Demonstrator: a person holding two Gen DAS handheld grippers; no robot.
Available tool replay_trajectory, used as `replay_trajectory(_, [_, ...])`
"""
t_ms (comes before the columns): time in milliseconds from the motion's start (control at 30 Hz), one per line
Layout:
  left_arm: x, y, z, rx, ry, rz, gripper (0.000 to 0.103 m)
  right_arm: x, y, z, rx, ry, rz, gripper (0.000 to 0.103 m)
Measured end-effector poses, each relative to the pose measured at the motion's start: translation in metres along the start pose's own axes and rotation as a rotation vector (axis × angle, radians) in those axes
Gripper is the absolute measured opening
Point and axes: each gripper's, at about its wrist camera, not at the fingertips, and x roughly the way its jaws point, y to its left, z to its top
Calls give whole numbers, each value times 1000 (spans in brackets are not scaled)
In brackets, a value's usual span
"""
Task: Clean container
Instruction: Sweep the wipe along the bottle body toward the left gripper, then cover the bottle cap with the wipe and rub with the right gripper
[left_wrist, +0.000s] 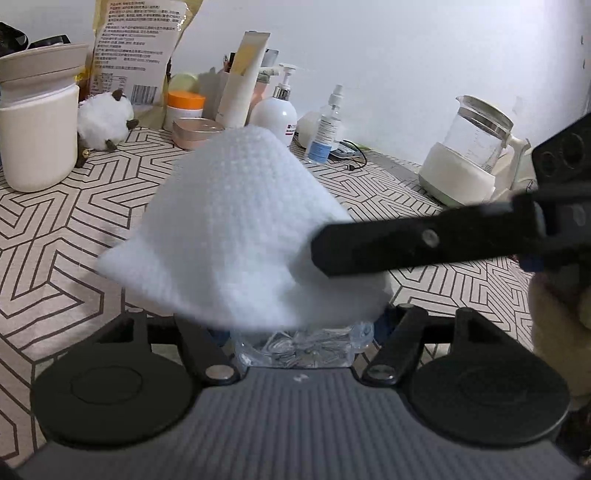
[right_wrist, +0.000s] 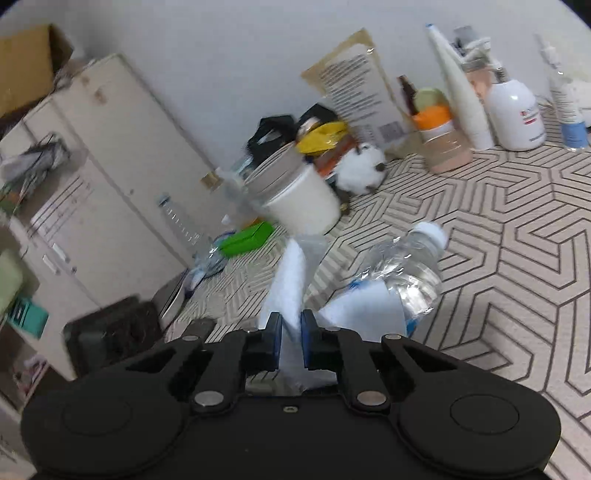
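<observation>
The cloth (right_wrist: 291, 284) is pinched in the closed right tool (right_wrist: 291, 332), just left of the bottle (right_wrist: 402, 273) clamped base-first, neck pointing away, in the left tool (left_wrist: 295, 350).

Right tool (right_wrist: 291, 334) clamped; left perhaps too.

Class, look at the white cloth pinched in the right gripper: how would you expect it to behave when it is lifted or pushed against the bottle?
The white cloth probably flops: it drapes in folds from the right gripper. It seems light, bunching without sagging far. Pushed against the clear plastic bottle, it would likely wrap rather than shove.
</observation>
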Motion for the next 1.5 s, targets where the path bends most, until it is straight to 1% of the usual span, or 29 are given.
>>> replay_trajectory(33, [0,0,0,1,0,-2,69,-1,2,-1,-18,1,-15,8])
replay_trajectory(67, [0,0,0,2,0,-4,69,-2,4,-1,-41,-2,-48,5])
replay_trajectory(100, [0,0,0,3,-1,-5,69,-4,5,-1,-74,-13,-113,6])
replay_trajectory(133, [0,-1,0,4,0,-5,69,-5,5,-1,-105,-15,-175,11])
replay_trajectory(167, [0,0,0,2,0,-5,69,-4,4,-1,-134,-24,-236,12])
replay_trajectory(200, [0,0,-1,0,-1,-6,69,-3,0,0,-138,-26,-276,12])
replay_trajectory(467, [0,-1,-1,3,2,-4,69,10,-52,21,-24,-19,-361,12])
replay_trajectory(567, [-1,-1,-1,3,2,-5,69,15,-63,26,14,-10,-362,13])
replay_trajectory(800, [1,0,0,5,8,-4,69,14,-55,26,0,-38,-382,10])
replay_trajectory(867, [3,-3,0,20,18,2,72,14,-52,27,-14,-47,-378,9])
replay_trajectory(1000, [4,-6,0,37,23,15,74,14,-40,33,-59,-53,-336,8])
replay_trajectory(1033, [4,-6,0,32,22,13,76,14,-37,34,-60,-53,-314,8])
replay_trajectory(1100, [4,-5,0,23,20,10,77,12,-31,32,-54,-49,-244,8])
replay_trajectory(1133, [4,-5,0,22,20,11,78,13,-27,31,-60,-43,-219,11])
replay_trajectory(1233, [5,-5,0,14,18,8,80,16,-12,25,-113,-30,-222,12])
replay_trajectory(1267, [5,-4,0,7,18,4,82,15,-10,24,-112,-27,-207,13])
replay_trajectory(1367, [5,-2,0,-9,14,1,84,11,-2,17,-109,-2,-132,13])
replay_trajectory(1433, [5,-2,0,-12,12,5,84,9,4,11,-125,-3,-127,13])
replay_trajectory(1500, [5,-1,0,-21,7,20,86,5,9,6,-136,-5,-126,13])
